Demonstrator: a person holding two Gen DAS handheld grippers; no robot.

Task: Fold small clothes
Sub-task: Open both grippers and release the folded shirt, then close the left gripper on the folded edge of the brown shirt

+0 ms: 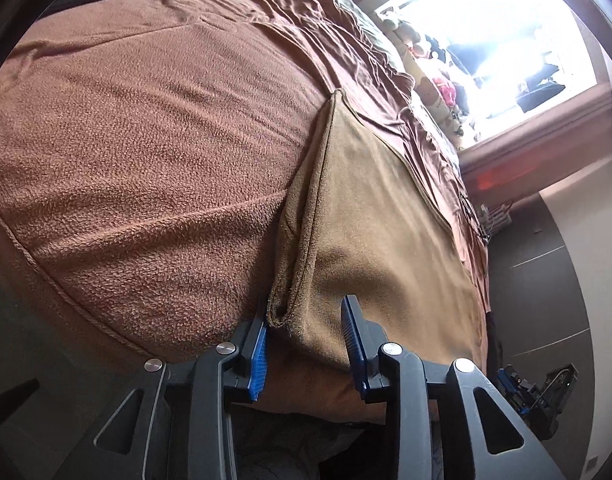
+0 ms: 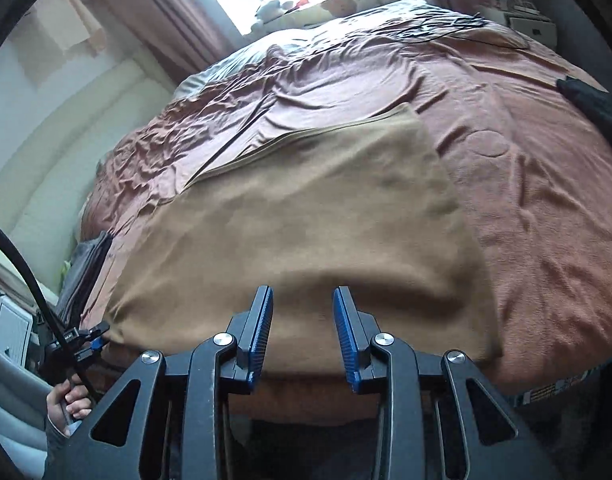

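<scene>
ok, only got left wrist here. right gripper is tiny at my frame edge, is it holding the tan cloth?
Observer: No. The right gripper is open, pads bare, over the near edge of the tan cloth.
Operator: cloth flat on that side?
Observer: Flat on the brown blanket, with a slight ripple near the front edge.
Operator: and my gripper from outside?
Observer: The left gripper sits at the cloth's near-left corner; a hand grips its handle.

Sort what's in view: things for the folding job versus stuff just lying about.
For the job:
tan cloth
left gripper, open
right gripper, open

Lying about:
brown blanket
grey folded cloth
stuffed toys
black cables
</scene>
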